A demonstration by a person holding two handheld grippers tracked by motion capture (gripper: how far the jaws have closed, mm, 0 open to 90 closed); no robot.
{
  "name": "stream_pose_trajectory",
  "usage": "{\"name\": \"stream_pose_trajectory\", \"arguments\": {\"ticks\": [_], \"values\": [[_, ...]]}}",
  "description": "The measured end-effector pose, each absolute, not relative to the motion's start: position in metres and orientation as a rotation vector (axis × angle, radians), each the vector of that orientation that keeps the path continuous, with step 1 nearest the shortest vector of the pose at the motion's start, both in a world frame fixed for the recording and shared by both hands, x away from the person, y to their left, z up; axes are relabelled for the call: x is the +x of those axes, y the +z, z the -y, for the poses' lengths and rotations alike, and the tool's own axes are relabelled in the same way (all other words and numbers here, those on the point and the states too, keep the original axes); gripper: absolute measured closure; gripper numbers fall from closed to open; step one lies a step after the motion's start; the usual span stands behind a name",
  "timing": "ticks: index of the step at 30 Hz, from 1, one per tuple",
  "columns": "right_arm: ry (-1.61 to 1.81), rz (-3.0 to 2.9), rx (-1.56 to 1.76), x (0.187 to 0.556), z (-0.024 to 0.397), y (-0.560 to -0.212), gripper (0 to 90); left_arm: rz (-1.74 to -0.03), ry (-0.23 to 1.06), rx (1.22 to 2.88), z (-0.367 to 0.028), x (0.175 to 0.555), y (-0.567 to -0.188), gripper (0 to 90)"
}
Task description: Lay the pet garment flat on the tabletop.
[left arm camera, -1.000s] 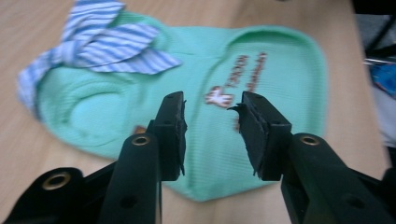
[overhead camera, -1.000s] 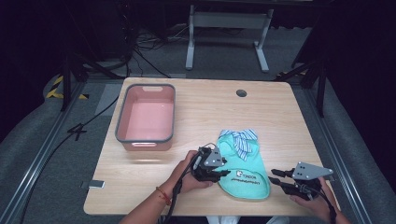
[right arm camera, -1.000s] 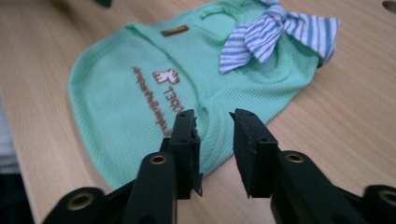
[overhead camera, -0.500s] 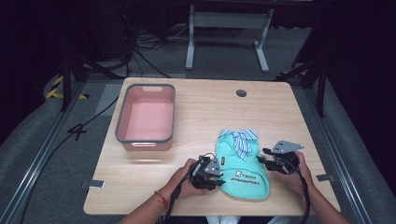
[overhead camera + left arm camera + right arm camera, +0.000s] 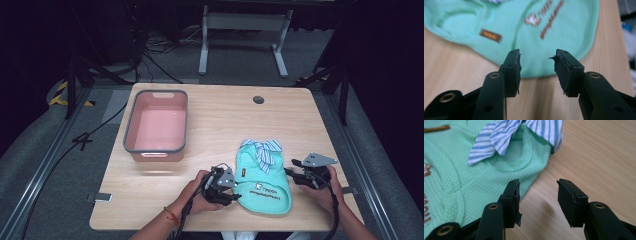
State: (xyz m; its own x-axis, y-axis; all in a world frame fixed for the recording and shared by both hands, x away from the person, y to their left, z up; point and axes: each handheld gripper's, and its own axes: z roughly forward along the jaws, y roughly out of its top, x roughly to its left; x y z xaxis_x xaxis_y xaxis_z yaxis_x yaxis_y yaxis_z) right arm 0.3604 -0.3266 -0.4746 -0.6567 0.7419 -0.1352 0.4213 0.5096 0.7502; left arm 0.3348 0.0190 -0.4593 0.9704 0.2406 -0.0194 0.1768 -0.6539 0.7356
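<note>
I see mint-green knit pet shirt with striped collar (image 5: 263,175) flat, hem ahead of left gripper (image 5: 537,72) | right gripper (image 5: 537,201) at its edge | both jaws just opening, nothing grasped | pink plastic bin (image 5: 131,131) unfilled, pickup pending

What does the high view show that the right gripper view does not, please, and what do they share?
High view alone: the pink bin, the left hand-held gripper at the shirt's left edge, and both hands. Right gripper view alone: the right hand-held gripper with jaws apart, holding nothing, beside the shirt's edge. Both: the green shirt with its striped collar on the wooden table.
</note>
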Motion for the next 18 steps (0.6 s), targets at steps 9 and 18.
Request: {"name": "stream_pose_trajectory", "arguments": {"ticks": [9,18], "values": [[1.002,-2.306,0.978,0.364,0.326,-0.47,53.0,-0.416,0.221,2.279,-0.009,0.382,-0.458,57.0],[0.985,-2.327,1.007,0.378,0.319,-0.48,53.5,-0.505,0.246,2.288,0.001,0.409,-0.479,60.9]]}}
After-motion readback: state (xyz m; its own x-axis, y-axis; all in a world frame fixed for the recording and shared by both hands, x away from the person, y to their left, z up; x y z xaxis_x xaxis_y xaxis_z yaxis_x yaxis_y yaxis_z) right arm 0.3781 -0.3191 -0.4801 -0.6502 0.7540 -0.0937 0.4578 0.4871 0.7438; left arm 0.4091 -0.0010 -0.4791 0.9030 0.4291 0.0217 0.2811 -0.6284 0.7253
